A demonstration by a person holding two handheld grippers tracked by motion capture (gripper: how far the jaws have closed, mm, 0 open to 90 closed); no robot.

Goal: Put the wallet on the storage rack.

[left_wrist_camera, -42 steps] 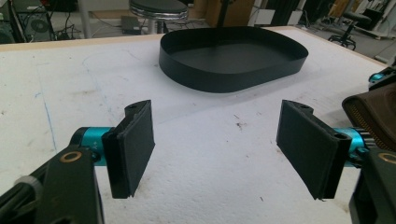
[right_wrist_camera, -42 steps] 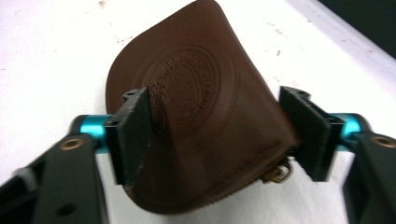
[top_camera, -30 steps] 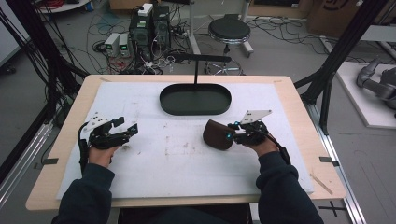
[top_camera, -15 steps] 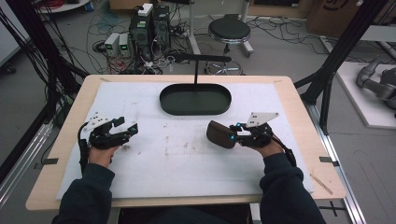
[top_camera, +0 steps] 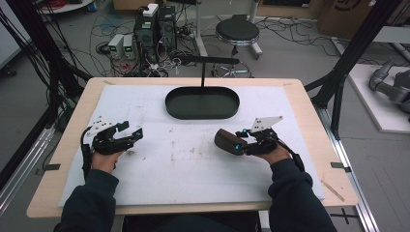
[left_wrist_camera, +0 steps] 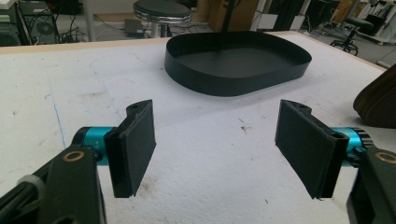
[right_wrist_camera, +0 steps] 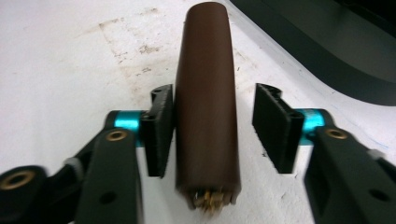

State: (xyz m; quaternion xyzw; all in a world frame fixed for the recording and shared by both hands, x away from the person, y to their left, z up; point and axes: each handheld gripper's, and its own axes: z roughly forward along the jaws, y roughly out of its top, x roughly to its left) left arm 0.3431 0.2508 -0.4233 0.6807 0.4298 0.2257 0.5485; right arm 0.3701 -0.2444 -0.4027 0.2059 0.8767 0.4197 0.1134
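Observation:
A brown rounded case (top_camera: 226,140) with a brass fitting at its near end lies on the white mat, right of centre. My right gripper (top_camera: 240,145) straddles it from the right. In the right gripper view the brown case (right_wrist_camera: 205,93) stands between the jaws: the left pad (right_wrist_camera: 161,135) touches it and the right pad (right_wrist_camera: 273,130) stands off with a gap, so my right gripper (right_wrist_camera: 217,133) is open. My left gripper (top_camera: 131,136) rests at the left of the mat, open, and nothing lies between the jaws of the left gripper (left_wrist_camera: 222,144). The case's edge (left_wrist_camera: 379,100) shows at the right.
A black oval tray (top_camera: 202,113) sits at the back middle of the mat, with a thin black post and crossbar (top_camera: 203,60) rising behind it. The tray wall (left_wrist_camera: 233,81) lies ahead of the left gripper. The wooden table edge (top_camera: 309,111) frames the mat.
My right hand and gripper have shifted and turned slightly around the brown case, which has stayed in place. The left gripper has not moved.

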